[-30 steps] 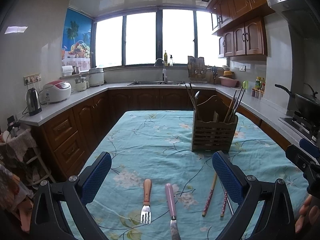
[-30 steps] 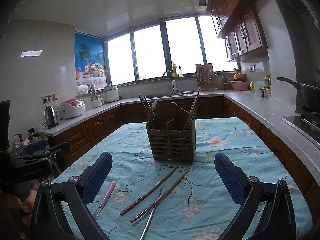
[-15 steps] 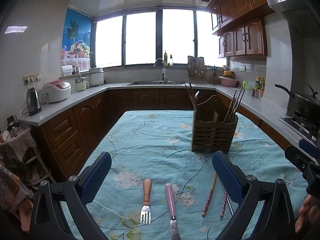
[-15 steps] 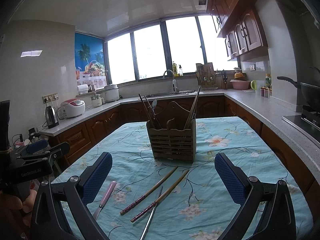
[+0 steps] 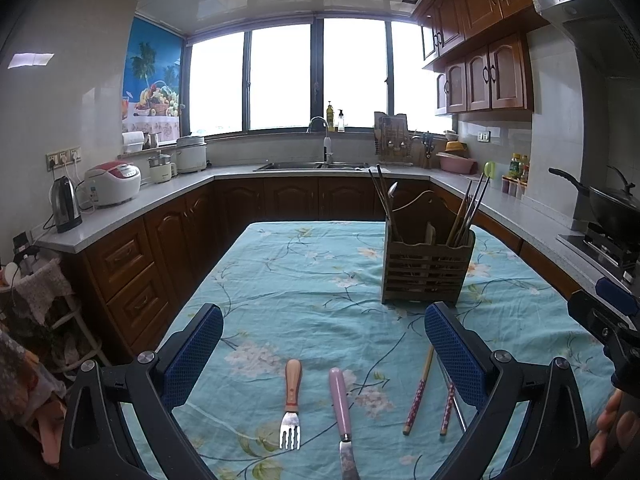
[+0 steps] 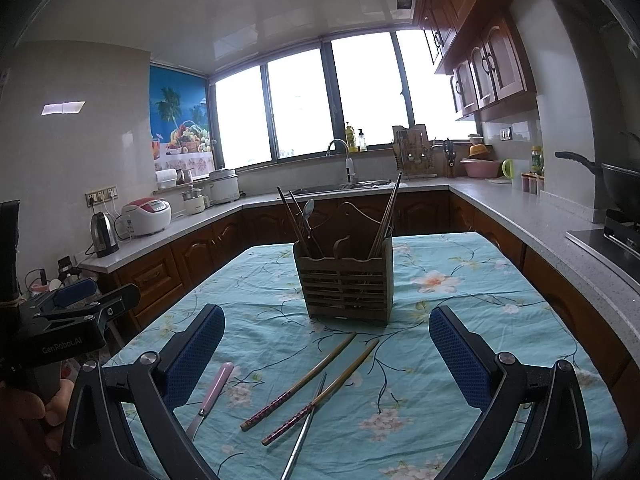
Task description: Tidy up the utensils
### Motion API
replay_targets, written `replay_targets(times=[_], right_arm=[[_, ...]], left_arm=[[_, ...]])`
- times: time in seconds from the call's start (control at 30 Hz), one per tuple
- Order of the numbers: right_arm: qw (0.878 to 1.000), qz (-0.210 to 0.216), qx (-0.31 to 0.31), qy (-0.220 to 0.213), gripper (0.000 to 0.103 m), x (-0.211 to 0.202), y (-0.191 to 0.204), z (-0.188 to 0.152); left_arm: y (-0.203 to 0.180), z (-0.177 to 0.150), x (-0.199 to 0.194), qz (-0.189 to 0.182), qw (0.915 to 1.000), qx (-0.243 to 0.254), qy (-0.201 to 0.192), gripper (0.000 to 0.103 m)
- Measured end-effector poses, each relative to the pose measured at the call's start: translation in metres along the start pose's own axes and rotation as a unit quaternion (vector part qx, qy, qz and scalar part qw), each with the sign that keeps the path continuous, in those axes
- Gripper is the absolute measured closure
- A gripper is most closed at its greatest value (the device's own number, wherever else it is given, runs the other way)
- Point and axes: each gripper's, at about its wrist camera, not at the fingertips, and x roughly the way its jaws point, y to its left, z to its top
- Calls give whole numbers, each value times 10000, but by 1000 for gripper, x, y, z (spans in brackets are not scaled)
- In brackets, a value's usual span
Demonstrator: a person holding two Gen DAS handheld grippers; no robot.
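Observation:
A wooden slatted utensil holder (image 5: 427, 270) (image 6: 347, 286) stands on the table with chopsticks and a spoon in it. In the left wrist view a wood-handled fork (image 5: 292, 400), a pink-handled knife (image 5: 342, 412) and a pair of chopsticks (image 5: 418, 396) lie on the cloth in front of it. My left gripper (image 5: 324, 344) is open and empty above the fork and knife. My right gripper (image 6: 326, 344) is open and empty above the chopsticks (image 6: 304, 388), a thin metal utensil (image 6: 306, 428) and the knife (image 6: 212, 398).
The table has a blue floral cloth (image 5: 304, 280). Brown cabinets and grey counters run around it, with a kettle (image 5: 64, 204), rice cooker (image 5: 114, 184), sink (image 5: 312, 166) and a wok on the stove (image 5: 612, 204). The other gripper shows at each view's edge.

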Motion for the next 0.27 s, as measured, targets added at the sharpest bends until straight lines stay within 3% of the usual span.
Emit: replay_targets(times=[0.27], right_arm=[[10000,1,39,24,0,2,0,-2]], left_arm=[[-2,4,5,-52,10000,27,60,1]])
